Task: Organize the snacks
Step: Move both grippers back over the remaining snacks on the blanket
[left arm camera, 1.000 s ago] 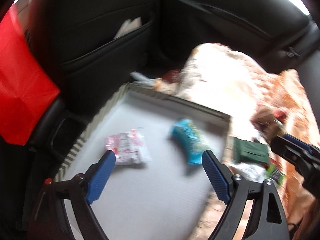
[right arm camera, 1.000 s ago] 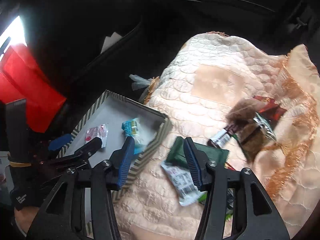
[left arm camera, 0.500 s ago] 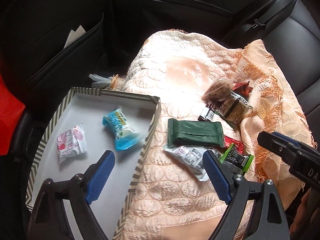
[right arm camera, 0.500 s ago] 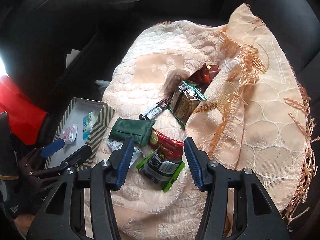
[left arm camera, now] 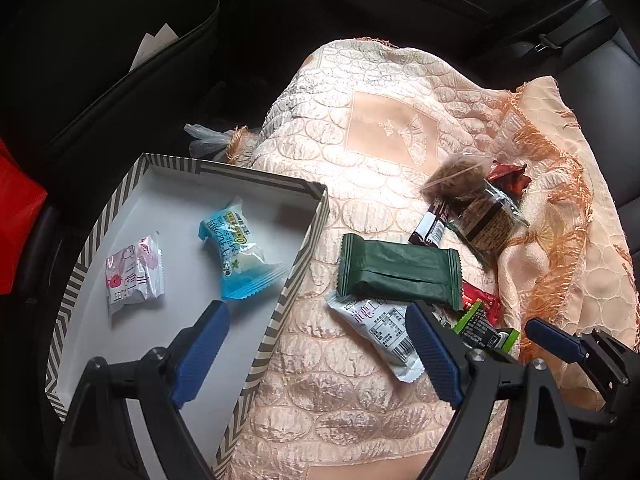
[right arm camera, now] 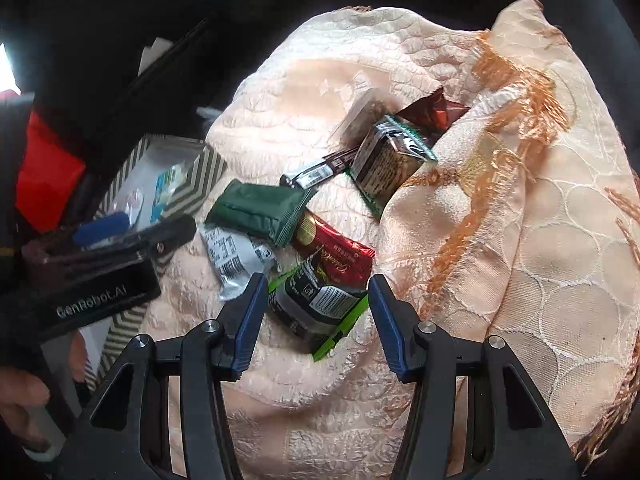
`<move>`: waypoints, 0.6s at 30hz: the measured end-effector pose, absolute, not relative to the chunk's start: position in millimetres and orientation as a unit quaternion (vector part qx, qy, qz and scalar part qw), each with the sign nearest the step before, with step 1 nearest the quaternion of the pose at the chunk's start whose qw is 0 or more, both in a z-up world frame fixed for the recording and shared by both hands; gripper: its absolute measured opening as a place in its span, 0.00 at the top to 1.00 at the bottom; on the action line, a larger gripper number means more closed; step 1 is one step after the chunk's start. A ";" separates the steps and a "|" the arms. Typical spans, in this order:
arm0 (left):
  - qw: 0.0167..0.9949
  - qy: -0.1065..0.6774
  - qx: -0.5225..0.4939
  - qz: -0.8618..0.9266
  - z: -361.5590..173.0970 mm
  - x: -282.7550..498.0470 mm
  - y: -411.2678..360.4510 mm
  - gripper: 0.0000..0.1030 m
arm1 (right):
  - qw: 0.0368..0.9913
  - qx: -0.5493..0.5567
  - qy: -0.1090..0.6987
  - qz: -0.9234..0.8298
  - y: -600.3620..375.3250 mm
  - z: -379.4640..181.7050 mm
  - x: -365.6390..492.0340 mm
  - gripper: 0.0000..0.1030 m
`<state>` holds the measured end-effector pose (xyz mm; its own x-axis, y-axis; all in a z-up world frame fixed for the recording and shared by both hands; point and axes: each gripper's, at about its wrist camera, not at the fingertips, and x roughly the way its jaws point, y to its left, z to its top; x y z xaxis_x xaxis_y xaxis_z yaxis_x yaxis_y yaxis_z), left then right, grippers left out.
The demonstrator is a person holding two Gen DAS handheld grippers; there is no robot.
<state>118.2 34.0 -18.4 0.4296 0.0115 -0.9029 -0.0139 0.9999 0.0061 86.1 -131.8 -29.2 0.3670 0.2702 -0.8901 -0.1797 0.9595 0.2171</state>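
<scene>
- Both views are being swung off the striped box (left arm camera: 308,216) onto loose snacks on the peach cloth (left arm camera: 360,400).
- The right gripper (right arm camera: 316,320), spread and empty, is being lowered over the green-edged packet (right arm camera: 316,308).
- The left gripper (left arm camera: 316,352) is being held spread, empty.

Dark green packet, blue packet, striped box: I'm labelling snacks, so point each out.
dark green packet (left arm camera: 398,274), left wrist view, middle of its wrapper.
blue packet (left arm camera: 236,254), left wrist view, middle of its printed face.
striped box (left arm camera: 306,244), left wrist view, its right wall.

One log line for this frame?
box: two snacks inside | left hand-held gripper: open, empty | right hand-held gripper: open over green-edged packet
</scene>
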 end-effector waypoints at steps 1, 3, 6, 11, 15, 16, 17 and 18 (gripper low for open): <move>0.844 0.536 -0.004 0.008 -19.0 118.6 35.2 0.12 | 0.826 0.017 0.546 0.141 -126.7 -31.1 84.7 0.49; 0.843 0.538 -0.007 0.008 -19.4 118.8 36.0 0.12 | 0.826 -0.020 0.544 0.149 -117.7 -34.8 81.9 0.49; 0.843 0.538 -0.007 0.008 -19.4 118.1 35.1 0.12 | 0.819 -0.037 0.550 0.157 -113.0 -40.5 80.6 0.49; 0.846 0.533 -0.002 0.001 -16.7 116.6 30.7 0.12 | 0.822 -0.037 0.547 0.153 -116.8 -39.1 79.8 0.49; 0.846 0.534 -0.003 -0.002 -16.1 117.2 28.0 0.12 | 0.827 -0.035 0.540 0.150 -118.4 -34.5 80.1 0.49; 0.845 0.535 -0.003 -0.002 -16.1 117.4 27.7 0.12 | 0.827 -0.035 0.540 0.150 -117.4 -33.9 79.4 0.49; 0.845 0.535 -0.003 -0.001 -16.1 117.5 27.2 0.12 | 0.827 -0.037 0.541 0.150 -117.0 -34.0 78.9 0.49; 0.845 0.535 -0.002 -0.001 -15.9 117.5 26.8 0.12 | 0.827 -0.038 0.540 0.152 -116.7 -33.8 78.5 0.49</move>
